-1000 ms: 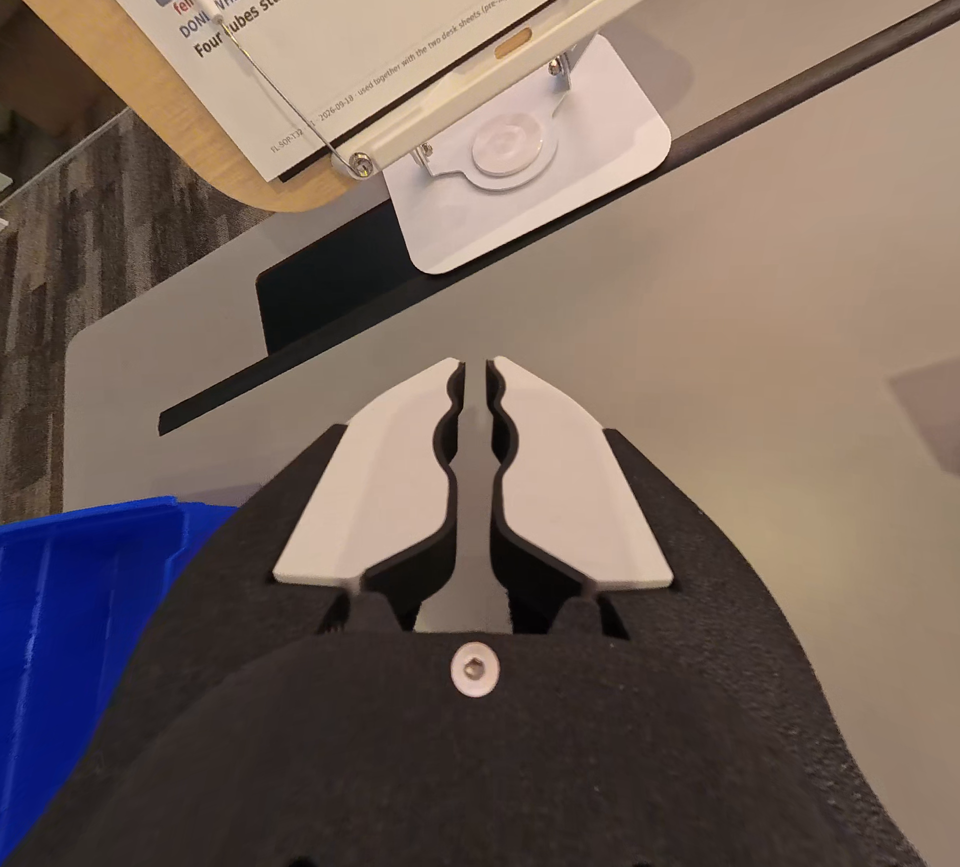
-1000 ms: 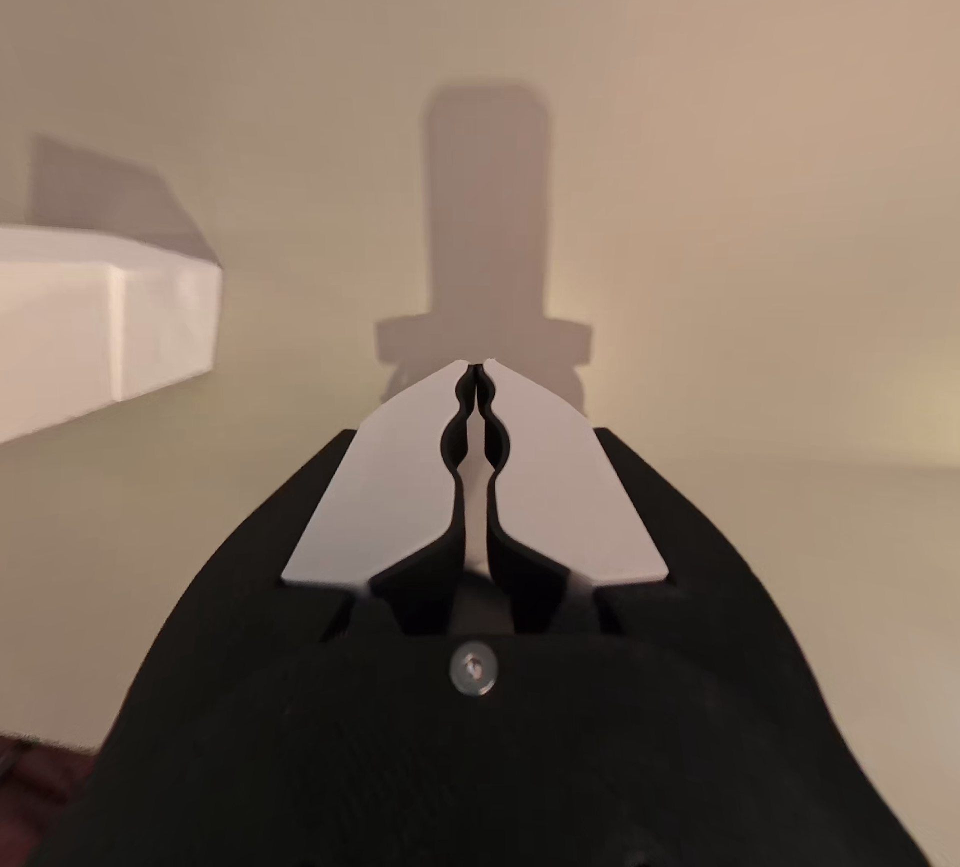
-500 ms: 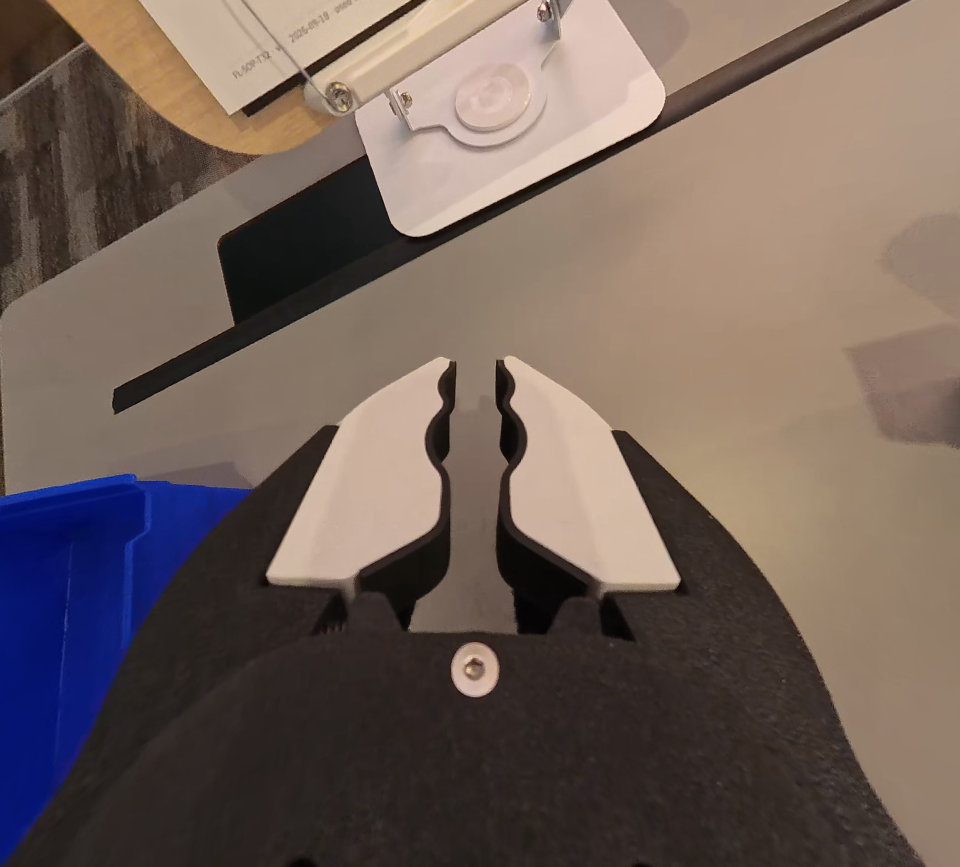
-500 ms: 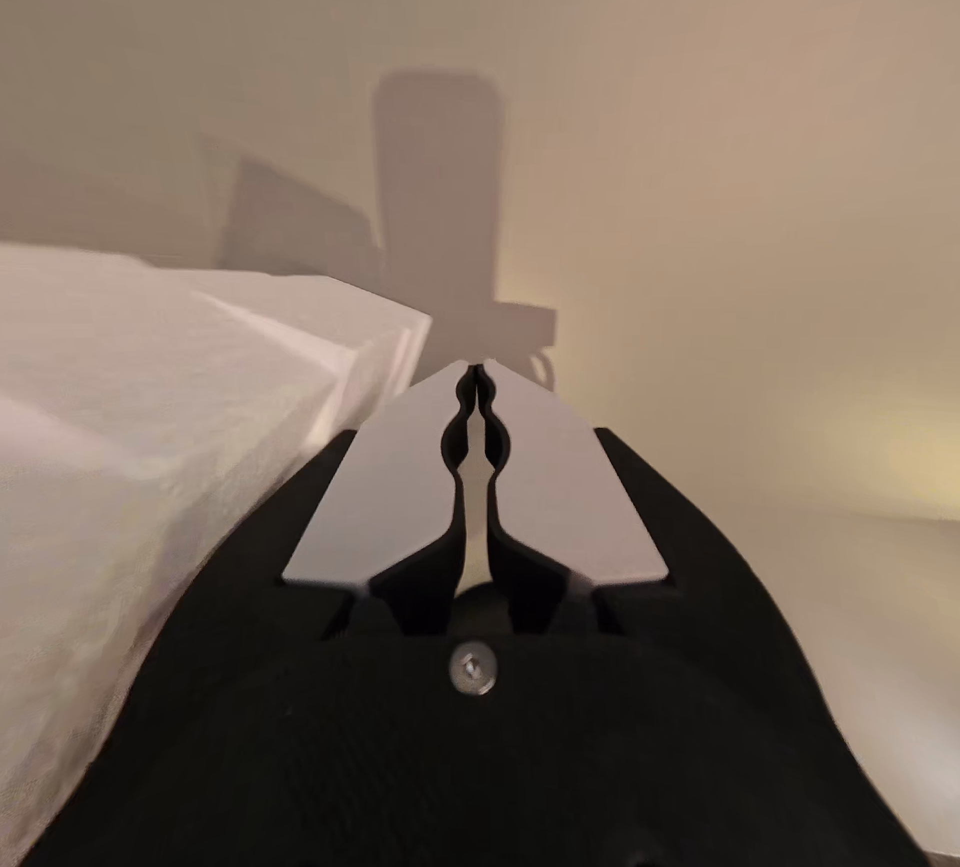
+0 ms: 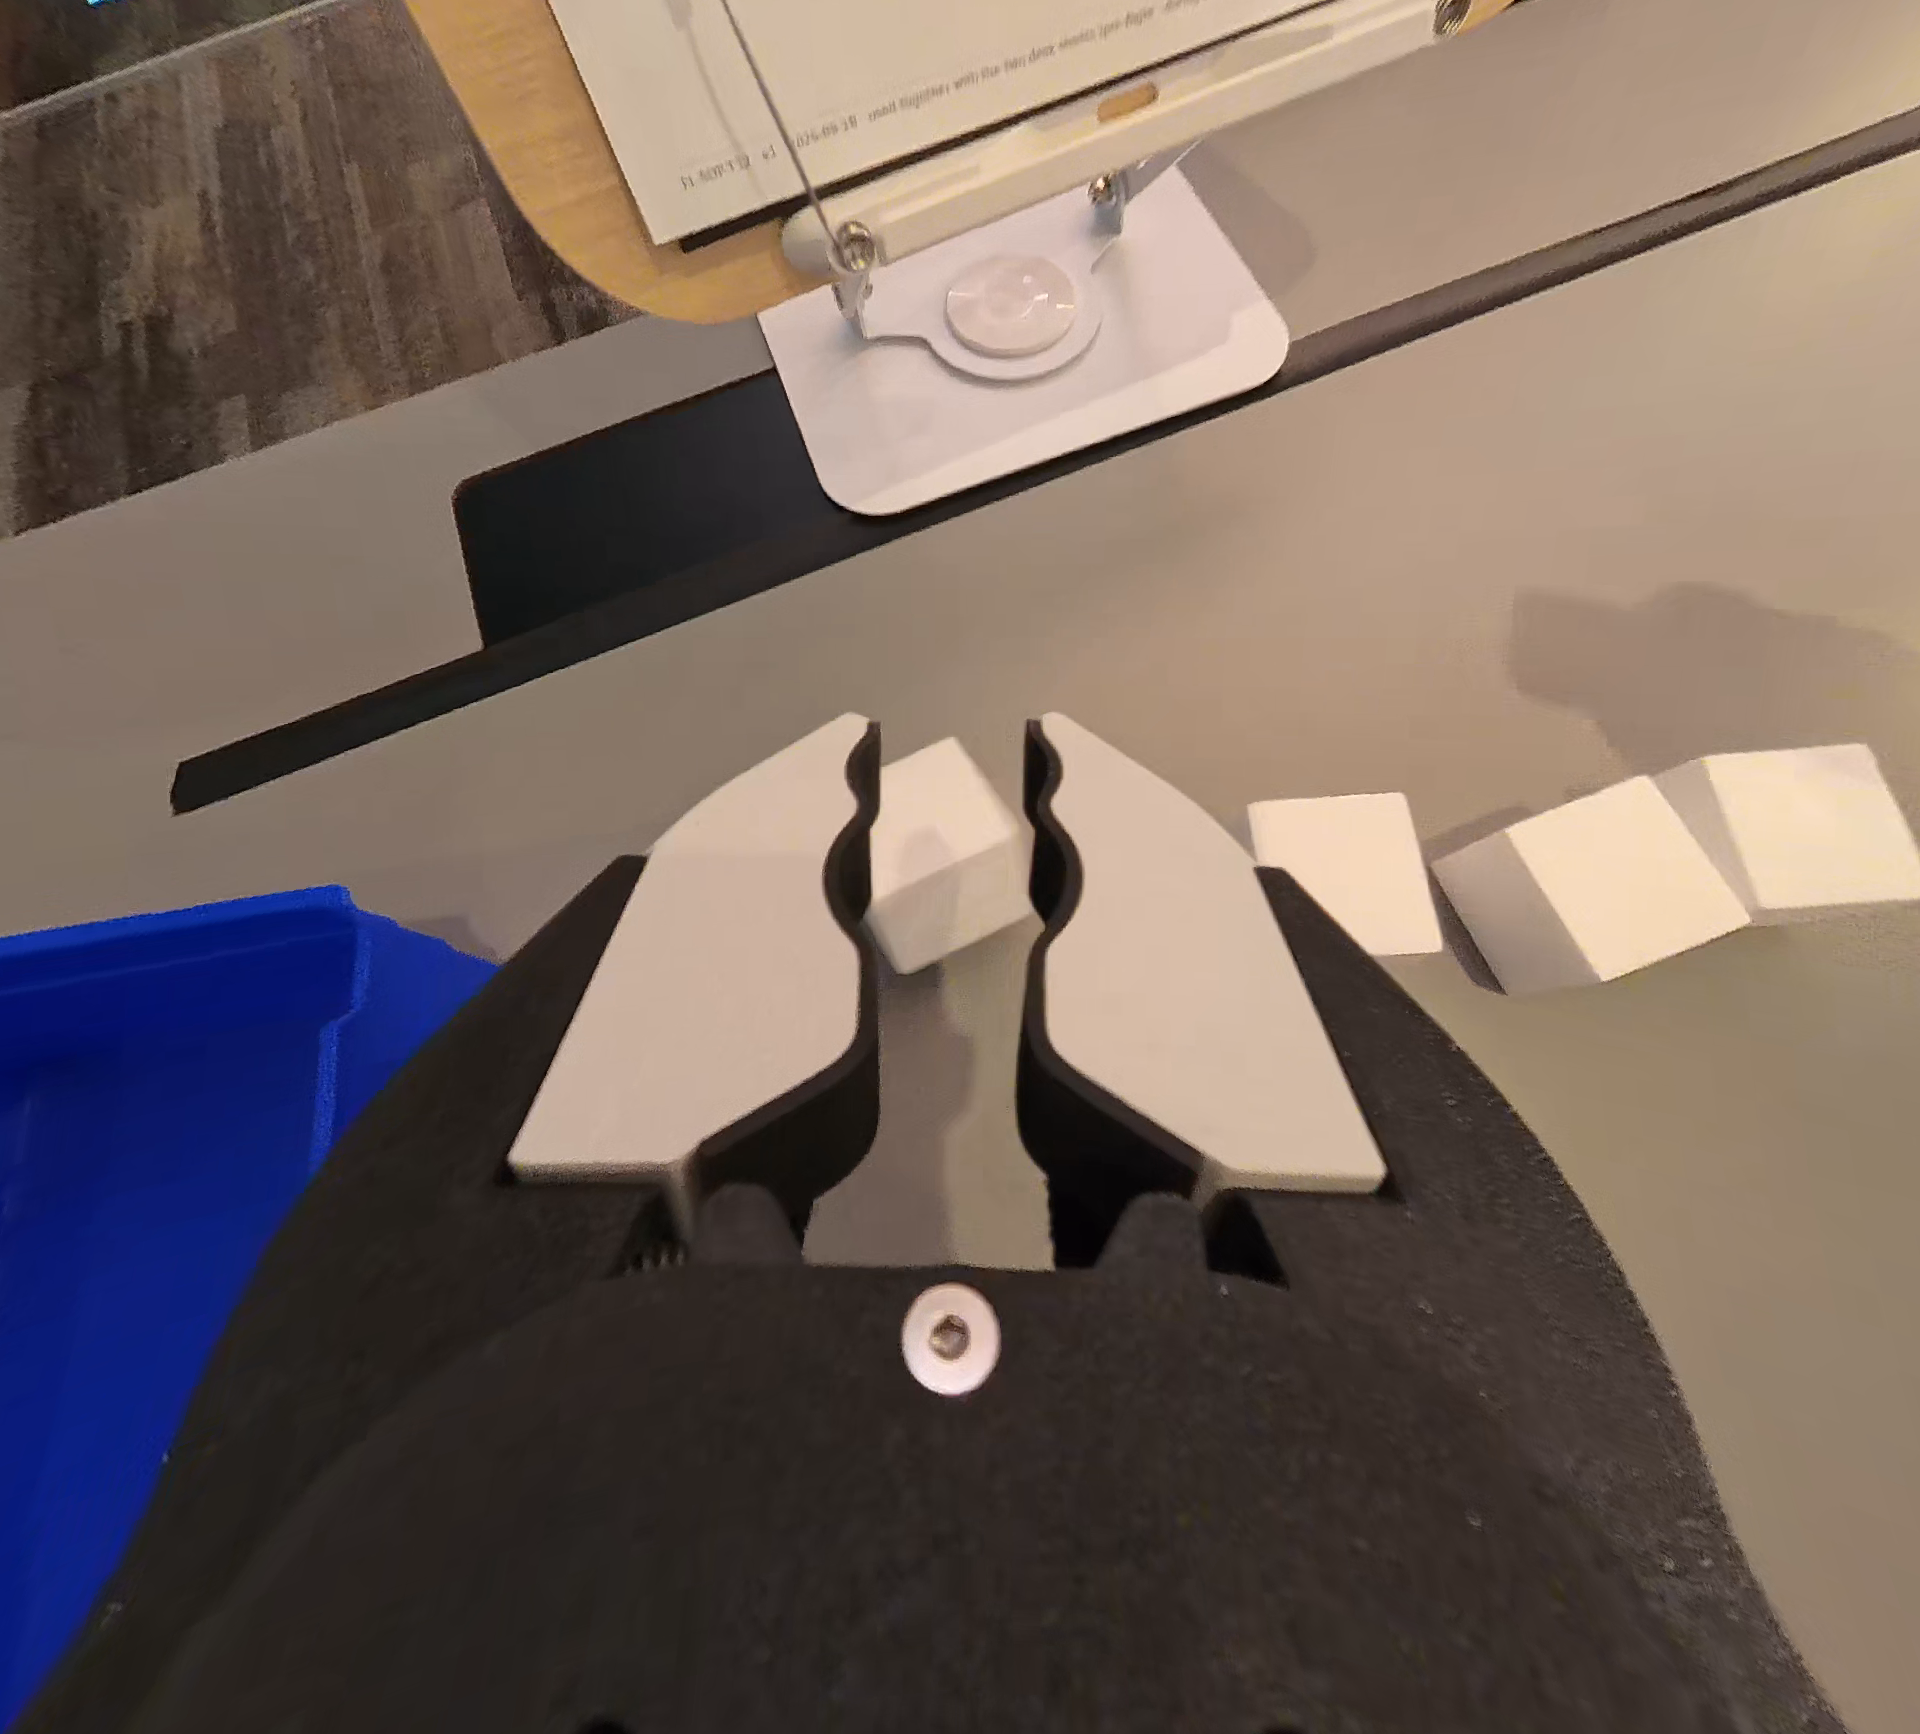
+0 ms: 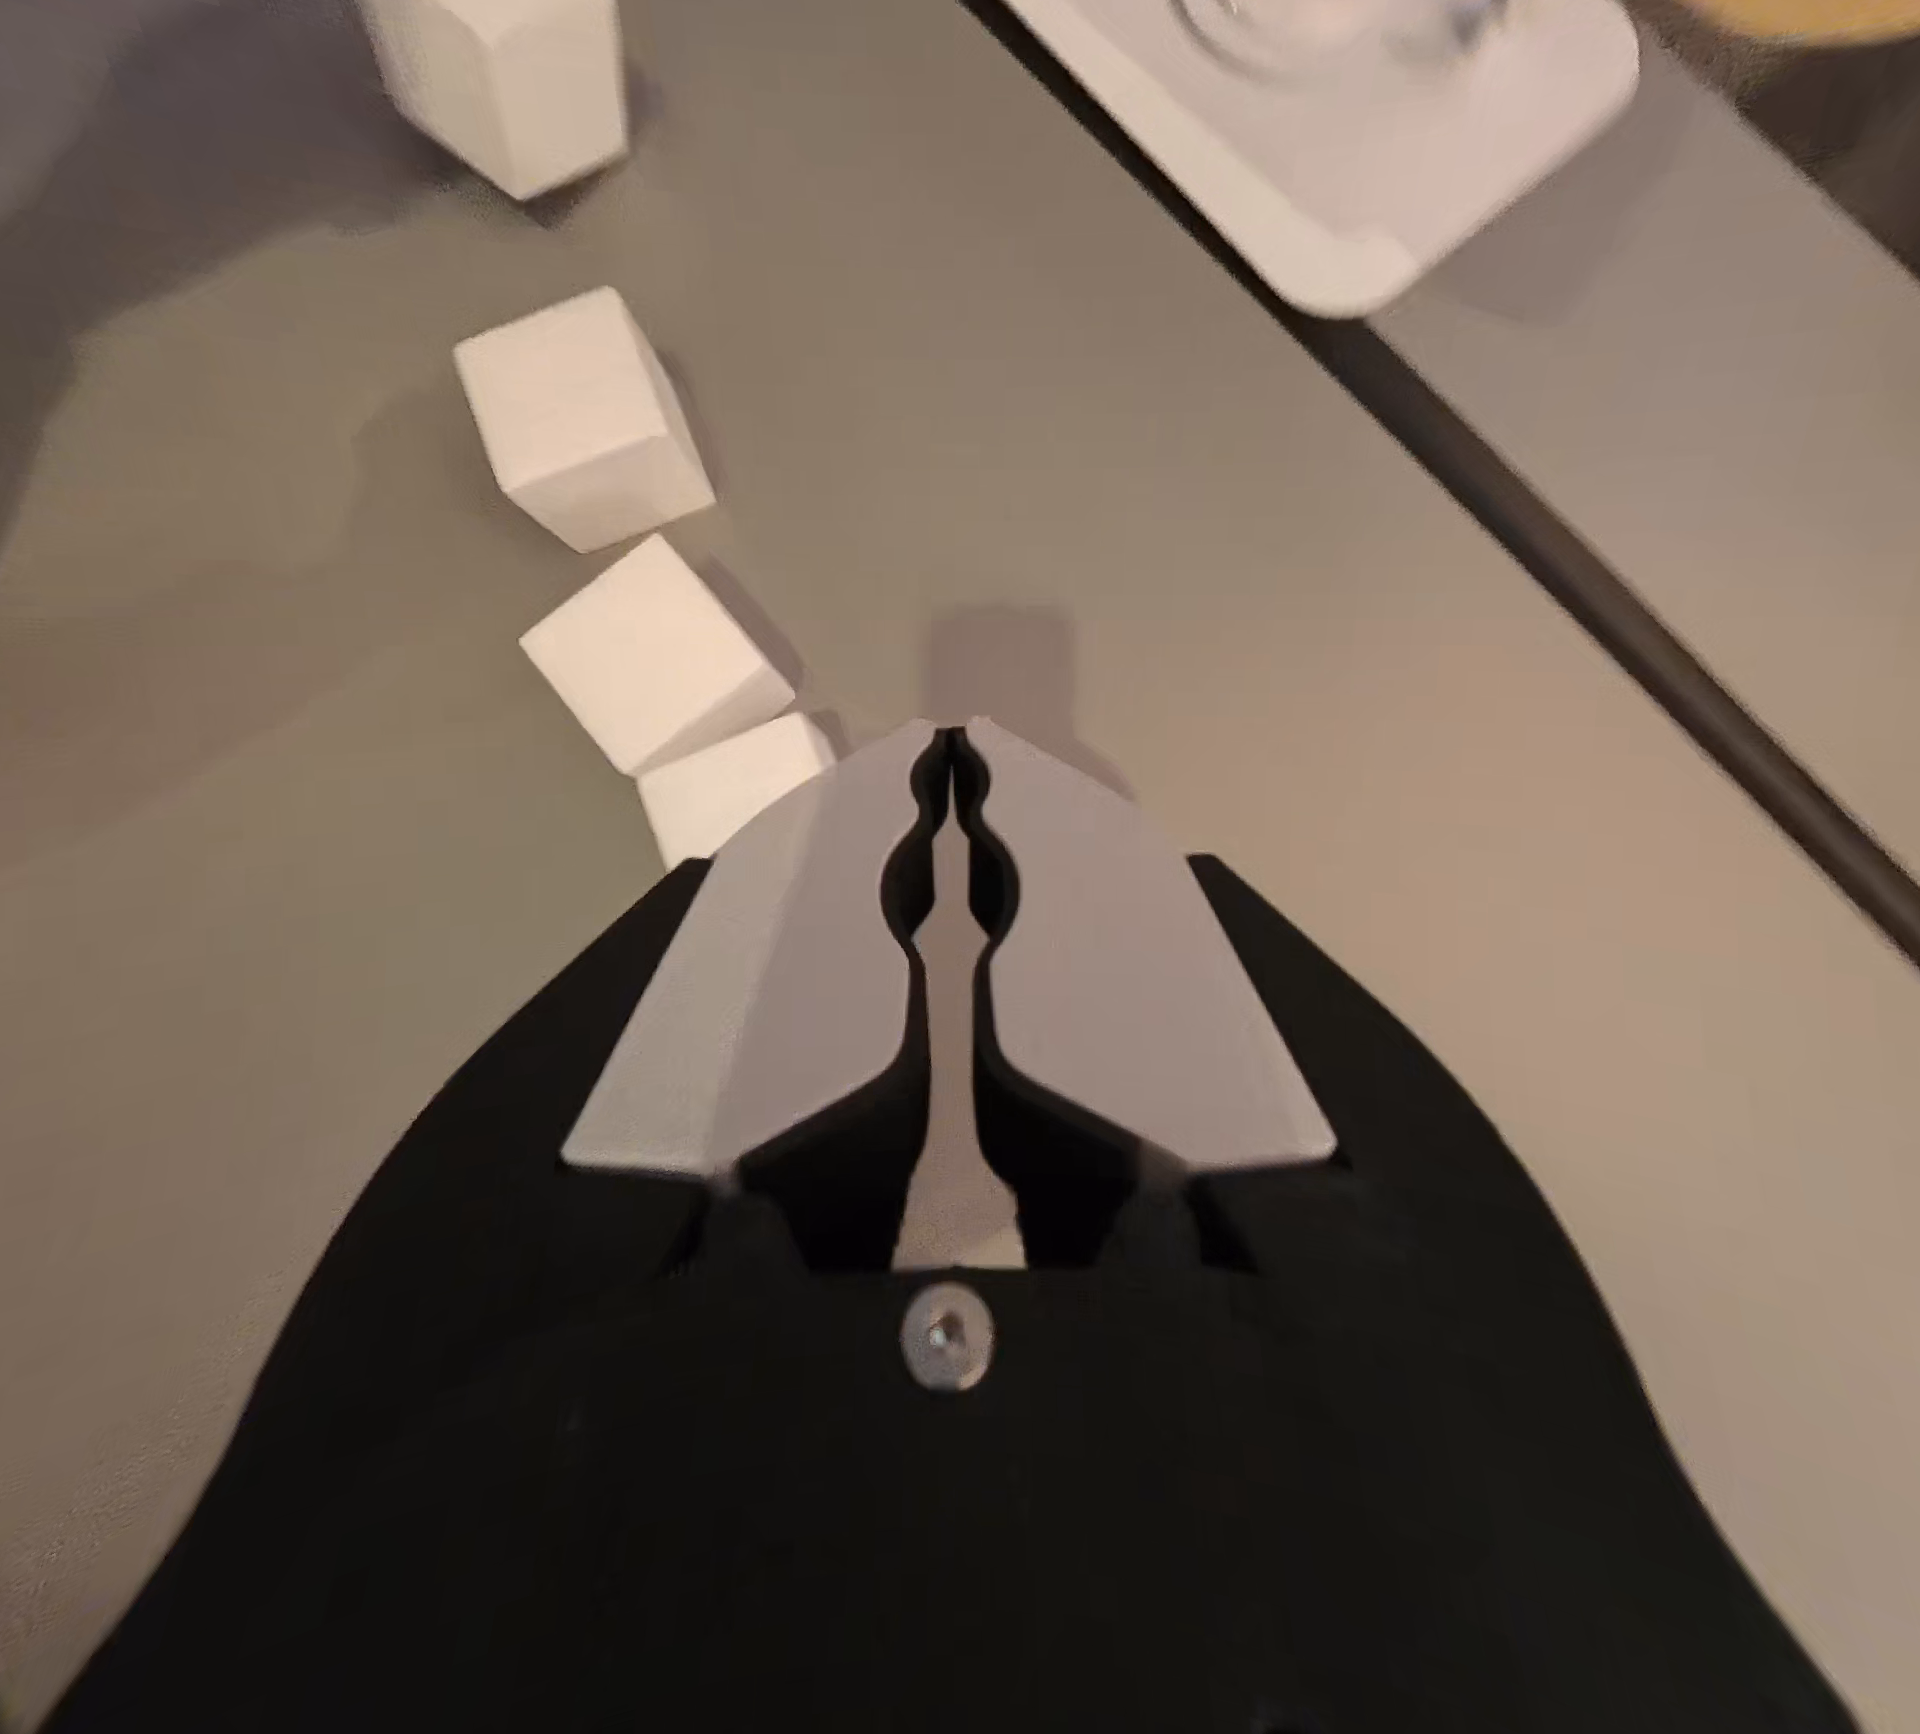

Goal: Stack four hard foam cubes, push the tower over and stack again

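A: Since the grey table (image 5: pixel 1558 489) takes up most of both views, start there: what is on it?

B: At the far edge a document stand (image 5: pixel 1029 375) sits on its white base plate, holding a wooden board with a printed sheet. A dark strip runs across the table in front of it. At the left of the left wrist view is a blue bin (image 5: pixel 156 1113), partly hidden behind the gripper body.

A: And the cubes?

B: Four white foam cubes lie scattered in a loose row on the table, none stacked. In the left wrist view the leftmost cube (image 5: pixel 940 853) lies tilted in the gap between the fingers of the left gripper (image 5: pixel 948 734). To its right are the second cube (image 5: pixel 1345 869), the third cube (image 5: pixel 1600 884) and the fourth cube (image 5: pixel 1808 822); the last two touch or nearly touch.

A: Is the left gripper gripping that cube?

B: No. Its jaws are parted about a cube wide, and the cube sits on the table beyond them, with table showing around it.

A: And the right gripper (image 6: pixel 951 734)?

B: Its jaws are closed tip to tip, holding nothing. It hangs above the table just right of the nearest cube, whose corner it partly covers. That view is blurred.
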The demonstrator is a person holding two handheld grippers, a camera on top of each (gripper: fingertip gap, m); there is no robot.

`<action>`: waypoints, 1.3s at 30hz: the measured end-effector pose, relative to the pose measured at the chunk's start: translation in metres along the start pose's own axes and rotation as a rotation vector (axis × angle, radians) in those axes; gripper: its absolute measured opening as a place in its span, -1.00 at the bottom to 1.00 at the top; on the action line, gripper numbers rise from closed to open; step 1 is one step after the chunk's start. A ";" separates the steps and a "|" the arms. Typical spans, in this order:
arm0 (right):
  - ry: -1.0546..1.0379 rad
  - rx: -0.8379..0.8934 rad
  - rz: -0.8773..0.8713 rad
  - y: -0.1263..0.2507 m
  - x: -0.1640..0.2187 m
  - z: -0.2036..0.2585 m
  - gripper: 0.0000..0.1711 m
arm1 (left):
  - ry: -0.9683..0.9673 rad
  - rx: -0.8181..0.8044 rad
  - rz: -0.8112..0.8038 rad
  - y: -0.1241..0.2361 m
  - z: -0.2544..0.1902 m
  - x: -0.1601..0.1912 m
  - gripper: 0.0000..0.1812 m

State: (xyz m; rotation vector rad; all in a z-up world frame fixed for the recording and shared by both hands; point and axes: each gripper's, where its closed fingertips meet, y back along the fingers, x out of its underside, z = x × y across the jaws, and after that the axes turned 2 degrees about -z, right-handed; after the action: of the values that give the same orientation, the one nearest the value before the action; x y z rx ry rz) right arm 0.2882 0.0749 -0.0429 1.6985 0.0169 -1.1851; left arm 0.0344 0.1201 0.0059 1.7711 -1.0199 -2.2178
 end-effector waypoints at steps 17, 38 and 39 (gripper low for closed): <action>-0.054 -0.089 -0.427 0.014 0.050 -0.051 -0.68 | -0.350 0.103 0.233 -0.049 0.012 0.067 -0.34; -0.144 -0.113 -0.475 0.021 0.056 -0.060 -0.65 | -0.329 0.244 0.437 -0.084 0.033 0.108 -0.30; -0.143 -0.113 -0.473 0.021 0.056 -0.060 -0.65 | -0.325 0.246 0.442 -0.086 0.033 0.110 -0.30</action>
State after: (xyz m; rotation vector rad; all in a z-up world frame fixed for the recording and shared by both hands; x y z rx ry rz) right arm 0.3689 0.0803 -0.0678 1.5500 0.4086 -1.6188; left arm -0.0025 0.1460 -0.1300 1.1170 -1.6275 -2.1947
